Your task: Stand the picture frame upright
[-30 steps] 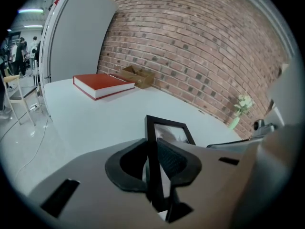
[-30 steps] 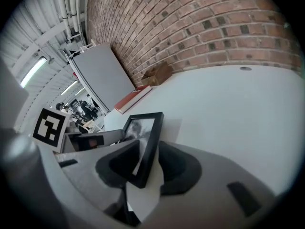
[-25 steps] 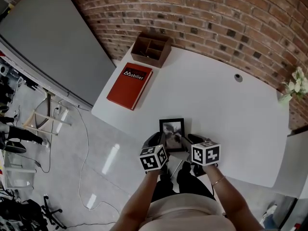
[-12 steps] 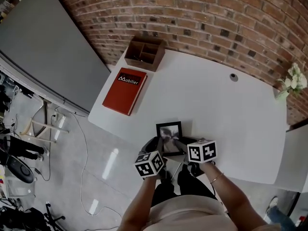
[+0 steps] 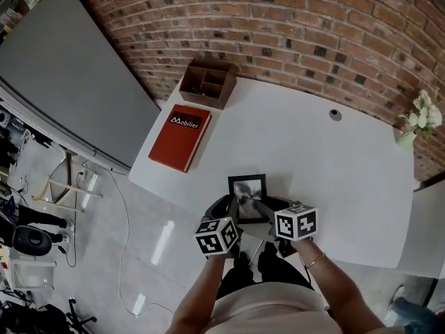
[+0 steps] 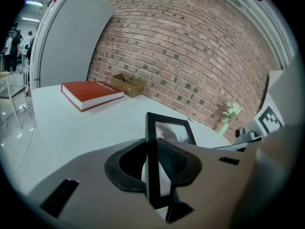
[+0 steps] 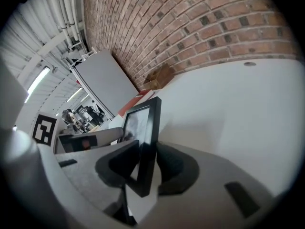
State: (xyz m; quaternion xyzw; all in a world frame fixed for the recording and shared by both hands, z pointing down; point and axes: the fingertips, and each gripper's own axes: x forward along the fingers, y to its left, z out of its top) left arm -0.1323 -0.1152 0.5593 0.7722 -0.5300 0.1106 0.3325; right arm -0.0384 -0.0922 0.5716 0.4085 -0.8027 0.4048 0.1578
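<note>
Smooth black frame (image 5: 247, 188) — matt white table (image 5: 334, 165)

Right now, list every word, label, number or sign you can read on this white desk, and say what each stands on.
"Mobilier": white letters on the cover of the red hardcover book lying flat at the desk's left end.
Black picture frame: only a blurred photo, with no text to read.
Nothing else legible.

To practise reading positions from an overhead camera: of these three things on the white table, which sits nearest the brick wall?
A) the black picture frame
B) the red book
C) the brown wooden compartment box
C: in the head view the wooden compartment box sits right by the brick wall, the red book lies further out, and the picture frame is by the table's near edge.
</note>
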